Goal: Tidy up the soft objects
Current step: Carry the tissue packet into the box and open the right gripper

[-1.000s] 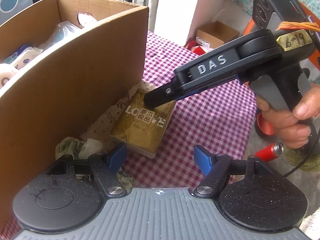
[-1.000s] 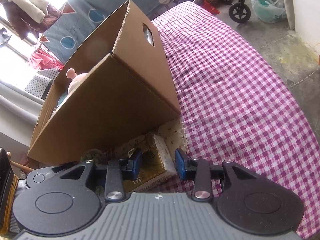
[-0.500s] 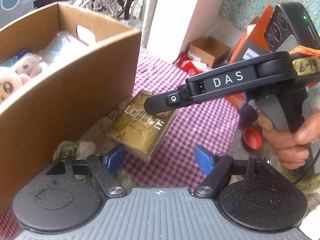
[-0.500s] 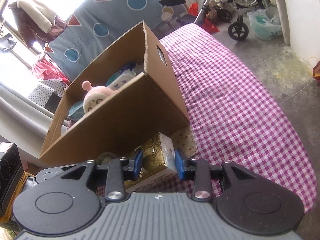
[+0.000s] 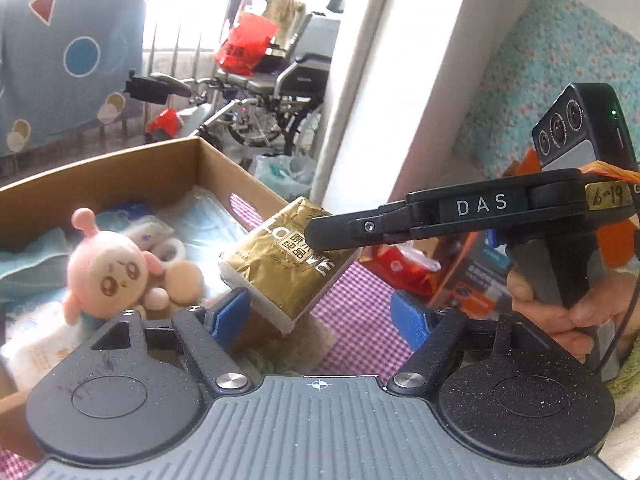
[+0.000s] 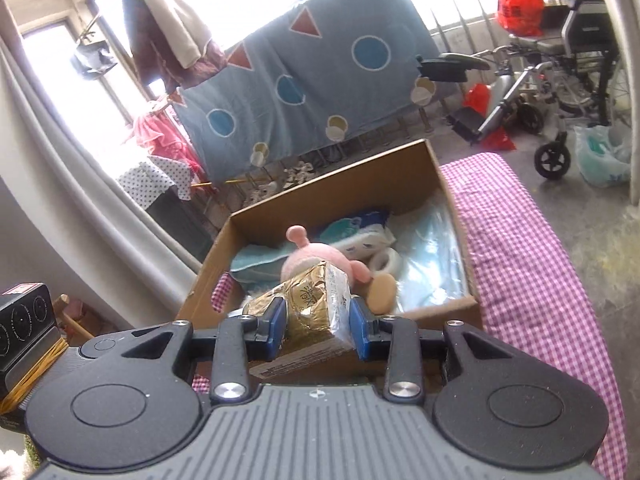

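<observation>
Carrying the gold tissue pack (image 6: 316,300) toward the cardboard box (image 6: 336,184).
My right gripper (image 6: 318,330) clenches it above the box's near wall, long axis tilted inward; my left gripper (image 5: 320,316) gapes empty alongside.

The right gripper (image 6: 318,328) is clamped, seemingly firmly, while the left gripper (image 5: 320,316) gapes wide.

My right gripper (image 6: 318,330) is holding the tissue pack (image 6: 316,304) between its pads, up over the near wall of the cardboard box (image 6: 332,168). The plush toy (image 5: 108,264) is lying inside the box, behind the pack. My left gripper (image 5: 320,316) is hanging left of the right one, nothing between its fingers. The checked tablecloth (image 6: 532,256) is stretching right of the box.
</observation>
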